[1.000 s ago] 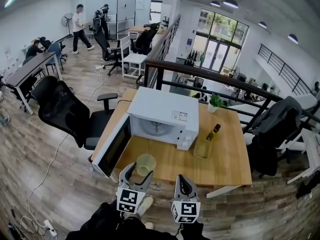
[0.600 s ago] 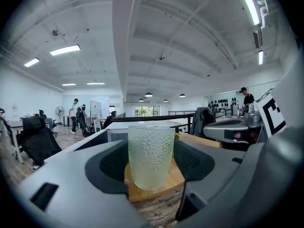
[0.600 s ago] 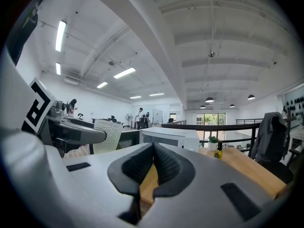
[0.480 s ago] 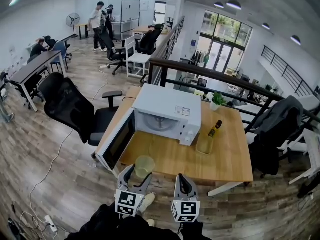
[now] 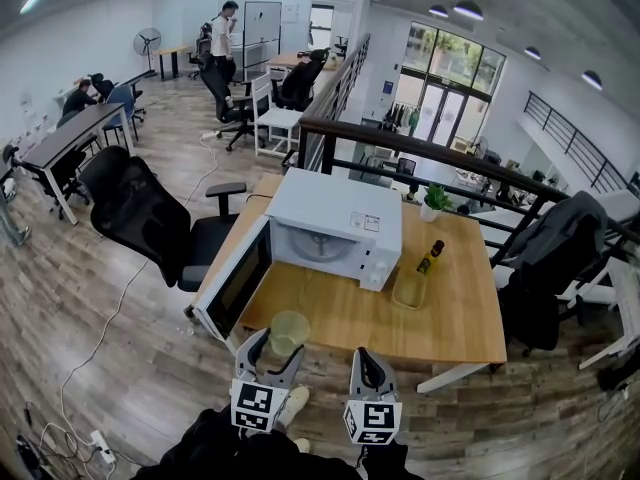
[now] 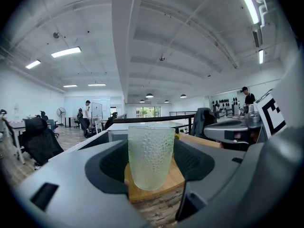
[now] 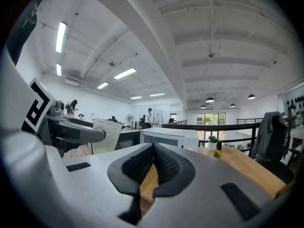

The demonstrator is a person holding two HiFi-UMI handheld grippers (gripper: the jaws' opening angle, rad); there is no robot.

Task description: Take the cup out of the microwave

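The left gripper (image 5: 276, 344) pinches a pale, dimpled cup (image 6: 151, 156) upright between its jaws, over the near edge of the wooden desk (image 5: 445, 320). The microwave (image 5: 335, 223) stands ahead of it, door open. Just right of it, the right gripper (image 7: 152, 164) has its jaws pressed together on nothing.

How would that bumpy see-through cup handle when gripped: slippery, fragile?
The cup looks rigid, probably glass or hard plastic, so possibly breakable. Its dimpled wall likely helps the left gripper hold it. Seemingly empty, probably light.
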